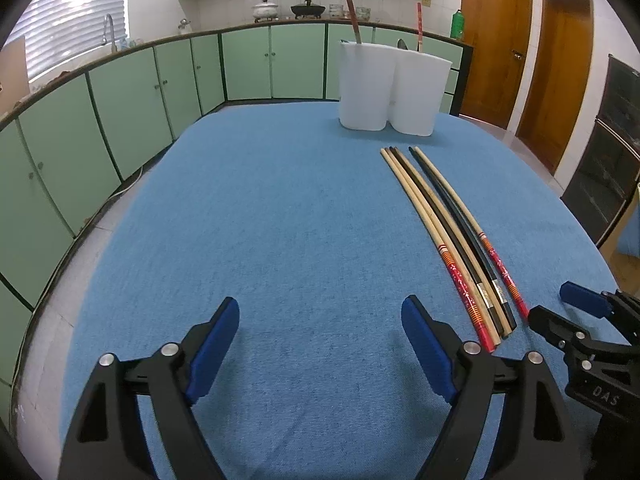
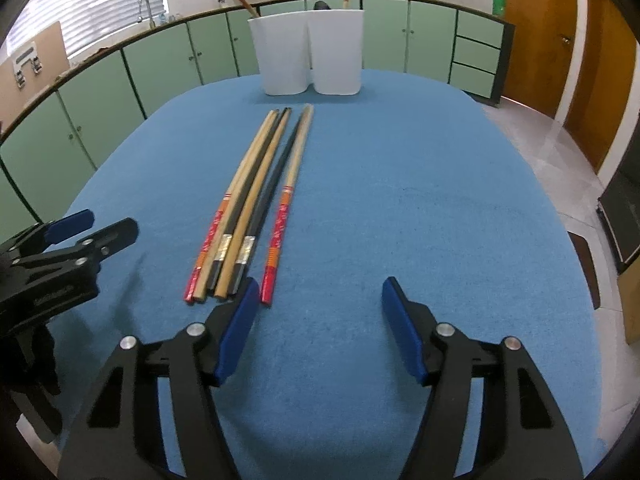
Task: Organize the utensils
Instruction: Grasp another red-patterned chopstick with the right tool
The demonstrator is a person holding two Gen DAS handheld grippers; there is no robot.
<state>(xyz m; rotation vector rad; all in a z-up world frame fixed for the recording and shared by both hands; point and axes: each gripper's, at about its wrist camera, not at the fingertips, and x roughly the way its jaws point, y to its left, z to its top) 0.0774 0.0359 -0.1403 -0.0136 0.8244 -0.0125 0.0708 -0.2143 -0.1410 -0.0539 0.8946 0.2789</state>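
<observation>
Several long chopsticks (image 1: 452,232) lie side by side on the blue tablecloth (image 1: 280,220), some tan with red ends, some black. They also show in the right wrist view (image 2: 256,200). A white two-compartment holder (image 1: 390,88) stands at the far end and holds a red-handled chopstick on each side; it shows in the right wrist view (image 2: 310,52) too. My left gripper (image 1: 320,316) is open and empty, left of the chopsticks' near ends. My right gripper (image 2: 316,296) is open and empty, its left pad (image 2: 240,320) just beside the near ends.
Green kitchen cabinets (image 1: 140,100) curve around the table's left and far sides. Wooden doors (image 1: 528,60) stand at the right. The right gripper shows at the lower right of the left wrist view (image 1: 560,312); the left gripper shows at the left of the right wrist view (image 2: 100,228).
</observation>
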